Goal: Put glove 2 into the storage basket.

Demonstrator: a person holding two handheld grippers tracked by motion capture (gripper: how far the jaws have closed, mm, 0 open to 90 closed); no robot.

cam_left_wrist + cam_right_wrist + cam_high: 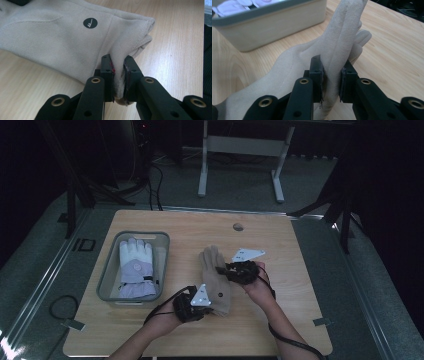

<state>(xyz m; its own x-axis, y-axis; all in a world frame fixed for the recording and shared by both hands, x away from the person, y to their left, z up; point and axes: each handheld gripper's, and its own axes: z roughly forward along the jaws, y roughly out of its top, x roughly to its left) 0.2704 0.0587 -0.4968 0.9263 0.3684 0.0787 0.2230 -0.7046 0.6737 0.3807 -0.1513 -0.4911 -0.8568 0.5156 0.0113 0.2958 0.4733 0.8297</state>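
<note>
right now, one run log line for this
left gripper: shut on beige glove cuff | right gripper: shut on its finger | white glove: in bin

A glove (135, 267) lies in the bin (106, 270), left of another glove (216, 280).

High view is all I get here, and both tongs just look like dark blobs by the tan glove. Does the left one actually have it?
Observer: Yes. The left tongs are shut on a fold of the tan glove at its cuff edge, cloth squeezed between the jaws.
Operator: And the right one?
Observer: The right tongs are shut on the glove's finger end, and the pinched part stands up off the table.
Operator: Any marking on the glove?
Observer: A small round black logo patch near the cuff, facing up.
Operator: Is the bin close to the right tongs?
Observer: The grey bin sits just beyond the glove's fingers, with the white glove inside.
</note>
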